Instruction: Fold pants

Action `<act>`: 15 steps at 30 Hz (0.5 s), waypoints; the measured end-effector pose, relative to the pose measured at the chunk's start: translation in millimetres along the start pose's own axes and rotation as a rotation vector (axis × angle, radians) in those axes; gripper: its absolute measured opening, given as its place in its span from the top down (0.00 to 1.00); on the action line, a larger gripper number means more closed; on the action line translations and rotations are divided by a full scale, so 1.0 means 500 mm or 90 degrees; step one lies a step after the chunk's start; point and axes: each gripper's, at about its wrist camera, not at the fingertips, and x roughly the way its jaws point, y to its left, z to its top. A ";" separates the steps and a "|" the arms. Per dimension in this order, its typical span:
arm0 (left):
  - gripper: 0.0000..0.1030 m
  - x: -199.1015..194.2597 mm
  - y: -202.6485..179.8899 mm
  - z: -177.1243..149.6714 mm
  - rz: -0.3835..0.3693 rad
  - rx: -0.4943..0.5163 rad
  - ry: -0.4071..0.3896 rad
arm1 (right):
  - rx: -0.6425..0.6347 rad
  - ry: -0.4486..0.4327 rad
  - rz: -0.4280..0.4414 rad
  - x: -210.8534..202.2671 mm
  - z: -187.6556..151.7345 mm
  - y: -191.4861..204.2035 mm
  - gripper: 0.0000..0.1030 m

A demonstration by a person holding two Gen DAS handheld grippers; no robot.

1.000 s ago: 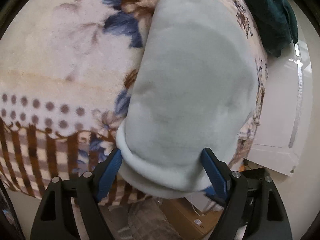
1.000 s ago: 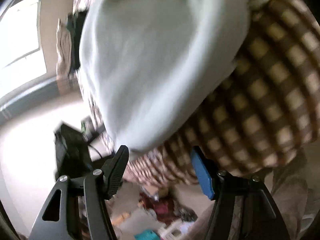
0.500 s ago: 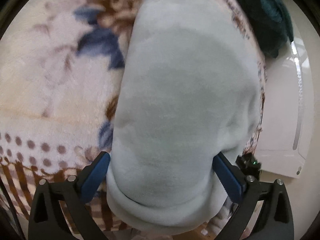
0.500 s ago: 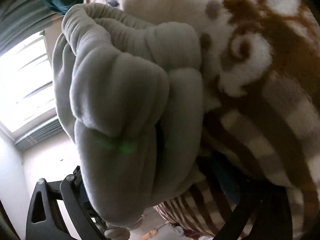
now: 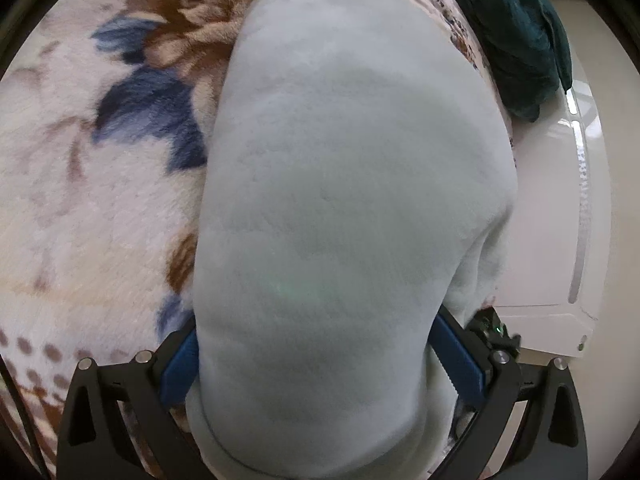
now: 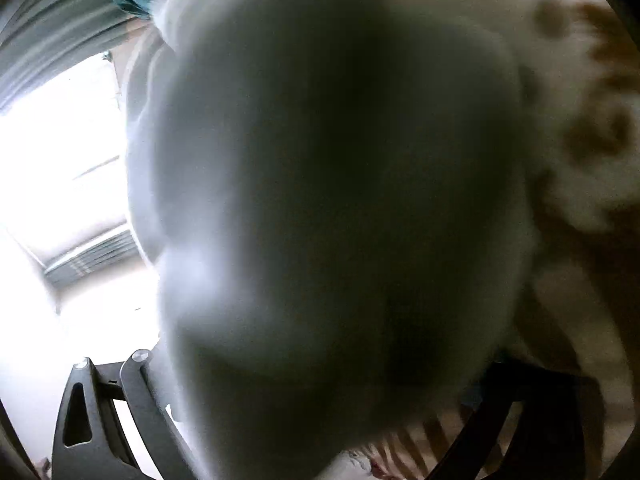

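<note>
The pale grey-blue fleece pants (image 5: 344,208) lie folded in a long thick bundle on a floral blanket (image 5: 80,184). My left gripper (image 5: 316,344) stands open and wide, its blue pads (image 5: 180,360) on either side of the bundle's near end, with the fabric filling the gap. In the right wrist view the pants (image 6: 328,184) are a close, blurred mass across most of the picture. My right gripper (image 6: 320,380) is open too, its dark fingers (image 6: 136,392) far apart on both sides of the fabric. I cannot tell whether any pad touches the cloth.
A dark teal garment (image 5: 516,36) lies at the blanket's far right corner. A white piece of furniture (image 5: 560,216) stands beside the bed on the right. A bright window (image 6: 56,152) and a grey curtain (image 6: 52,28) show at the left of the right wrist view.
Both sets of jaws have spread wider. The left gripper slid forward over the bundle's near end. The right gripper swung from the bed's edge up against the pants, which now fill its view.
</note>
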 end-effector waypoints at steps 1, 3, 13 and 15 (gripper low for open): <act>0.00 0.008 -0.002 0.009 -0.012 -0.006 0.006 | 0.002 0.000 -0.004 0.013 0.008 0.007 0.00; 0.00 0.011 0.004 0.017 -0.029 -0.004 0.017 | -0.004 0.004 -0.005 0.030 0.018 0.020 0.00; 0.24 -0.057 -0.017 0.006 -0.076 0.049 -0.026 | -0.074 -0.036 -0.033 0.047 0.009 0.138 0.26; 0.25 -0.056 -0.031 0.024 -0.086 0.047 -0.031 | -0.096 -0.042 -0.040 0.049 0.004 0.169 0.30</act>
